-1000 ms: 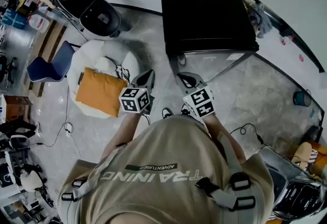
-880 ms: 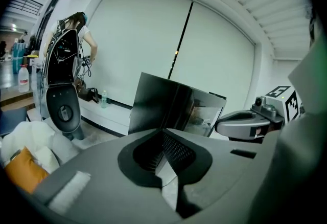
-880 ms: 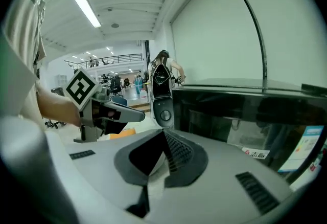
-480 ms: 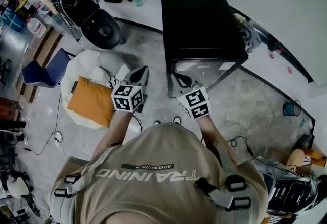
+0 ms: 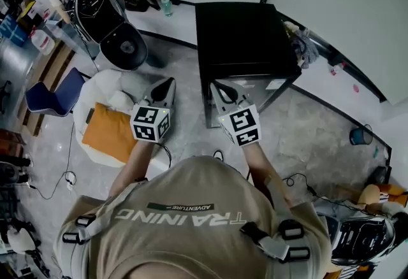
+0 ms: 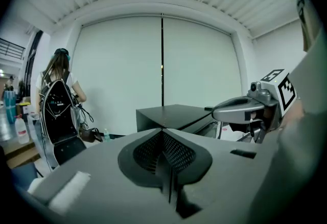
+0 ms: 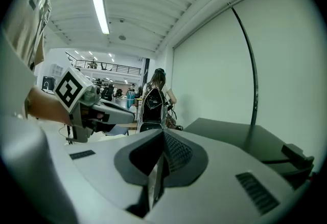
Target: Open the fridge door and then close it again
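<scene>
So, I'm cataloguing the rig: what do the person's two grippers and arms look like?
The left gripper and right gripper are smooth grey tapered shells with dark ribbed inner faces. Each carries a white cube printed with black square markers. The person wears a tan short-sleeved T-shirt, with grey harness straps and black buckles.

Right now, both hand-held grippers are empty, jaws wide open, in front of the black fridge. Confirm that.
Wrong on the jaws: shut, not wide open. The left gripper view shows the left hand-held gripper closed on nothing; the right gripper view, the right hand-held gripper likewise. Both face the black fridge.
</scene>
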`<state>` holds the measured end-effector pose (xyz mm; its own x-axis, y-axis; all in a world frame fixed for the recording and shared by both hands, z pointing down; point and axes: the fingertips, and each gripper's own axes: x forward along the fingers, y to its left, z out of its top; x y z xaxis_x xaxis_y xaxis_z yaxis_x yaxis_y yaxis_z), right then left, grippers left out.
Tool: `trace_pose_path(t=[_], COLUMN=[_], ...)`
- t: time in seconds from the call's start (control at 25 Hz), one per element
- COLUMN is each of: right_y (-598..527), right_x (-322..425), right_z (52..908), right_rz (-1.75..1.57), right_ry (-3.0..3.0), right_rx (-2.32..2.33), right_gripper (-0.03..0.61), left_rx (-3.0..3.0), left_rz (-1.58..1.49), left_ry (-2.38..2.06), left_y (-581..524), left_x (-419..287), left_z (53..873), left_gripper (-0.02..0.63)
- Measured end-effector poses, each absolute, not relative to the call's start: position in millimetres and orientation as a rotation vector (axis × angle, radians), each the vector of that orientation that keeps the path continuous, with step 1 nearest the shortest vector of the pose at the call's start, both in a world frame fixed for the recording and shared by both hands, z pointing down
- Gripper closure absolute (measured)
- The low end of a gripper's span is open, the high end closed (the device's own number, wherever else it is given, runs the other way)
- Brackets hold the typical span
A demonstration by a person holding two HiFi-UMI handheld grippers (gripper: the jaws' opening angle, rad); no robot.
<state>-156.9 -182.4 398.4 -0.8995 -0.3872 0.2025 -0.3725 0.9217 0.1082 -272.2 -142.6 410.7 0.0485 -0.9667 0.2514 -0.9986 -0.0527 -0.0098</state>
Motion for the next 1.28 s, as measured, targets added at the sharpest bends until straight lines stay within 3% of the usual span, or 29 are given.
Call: trace_pose_path(t=[1.28], right_y=[-162.3], right_x=[-138.0], right_z=[424.8], right_rz=[-0.017], right_ry=[-2.907], right_rx=[0.580], right_gripper=[0.583], left_rx=[2.016], left_rz=[0.246], left_ry=[-2.007], left_y=[-106.2], left_x=[-279.1], left_z=[451.7], left_gripper=[0.612])
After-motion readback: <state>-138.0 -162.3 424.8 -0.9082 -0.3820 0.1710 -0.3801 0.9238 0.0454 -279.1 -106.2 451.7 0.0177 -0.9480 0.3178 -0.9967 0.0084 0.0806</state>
